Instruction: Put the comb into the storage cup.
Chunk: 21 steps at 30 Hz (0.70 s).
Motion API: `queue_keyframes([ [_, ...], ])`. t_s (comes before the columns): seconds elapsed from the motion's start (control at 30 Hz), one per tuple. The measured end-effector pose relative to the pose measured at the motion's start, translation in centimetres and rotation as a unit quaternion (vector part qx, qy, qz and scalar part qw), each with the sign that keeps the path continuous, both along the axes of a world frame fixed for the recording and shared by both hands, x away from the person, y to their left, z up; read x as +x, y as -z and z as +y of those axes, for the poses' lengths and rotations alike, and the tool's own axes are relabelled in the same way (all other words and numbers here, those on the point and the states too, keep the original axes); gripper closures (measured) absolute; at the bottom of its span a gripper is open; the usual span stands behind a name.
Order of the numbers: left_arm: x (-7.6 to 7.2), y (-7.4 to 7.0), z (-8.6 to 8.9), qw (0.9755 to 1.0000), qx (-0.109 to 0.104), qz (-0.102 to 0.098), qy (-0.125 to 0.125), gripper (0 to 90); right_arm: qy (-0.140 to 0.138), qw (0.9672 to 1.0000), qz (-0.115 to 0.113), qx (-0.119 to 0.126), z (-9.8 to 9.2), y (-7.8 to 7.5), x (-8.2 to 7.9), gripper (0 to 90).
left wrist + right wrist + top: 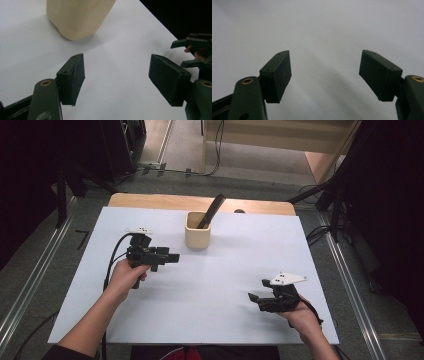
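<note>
White board [210, 285] covers almost the whole table [150, 200], leaving a strip of bare wood along the far edge; it gives a plain, flat working surface between the two hands. Dark floor and cables lie beyond it.

Next in size is the cream cup [198, 230], standing upright on the far middle of the board. A dark spatula [211, 211] stands in it, handle leaning up and to the right over the rim, so the handle is free to be taken from above or from the side.

Left of the cup and a little nearer, the left gripper [172, 256] is held level in the left hand [125, 274], its tips aimed right toward the base of the cup. In the left gripper view its jaws stand wide apart with nothing between them, and the cup [77, 17] sits just beyond the left pad [75, 77], so it looks lined up for an approach rather than a grasp.

At the near right the right gripper [254, 298] rests low over bare board in the right hand [302, 317], well apart from the cup. Its jaws are likewise spread wide and empty, the pads [278, 75] facing only white surface, which reads as waiting.
</note>
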<state>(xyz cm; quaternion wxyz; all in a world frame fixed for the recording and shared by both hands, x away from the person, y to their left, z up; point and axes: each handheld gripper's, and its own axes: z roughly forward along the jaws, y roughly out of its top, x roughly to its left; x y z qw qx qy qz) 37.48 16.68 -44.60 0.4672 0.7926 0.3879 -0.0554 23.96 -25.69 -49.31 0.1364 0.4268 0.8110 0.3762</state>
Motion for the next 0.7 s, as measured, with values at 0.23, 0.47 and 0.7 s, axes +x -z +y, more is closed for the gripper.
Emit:
queue_keyframes([
  [0.23,-1.3,0.3,0.3,0.9998,0.013,-0.006,0.010,30.2,0.001,1.0000,0.000,0.000,0.1,0.0,0.1,24.0],
  [0.47,-2.6,0.3,0.3,0.9996,0.018,-0.018,0.016,30.2,0.001,1.0000,0.000,0.000,0.1,0.0,0.1,24.0],
  [0.7,-3.4,0.7,0.7,0.9996,0.021,-0.006,0.016,28.8,0.001,1.0000,0.000,0.000,0.0,0.0,0.0,24.0],
])
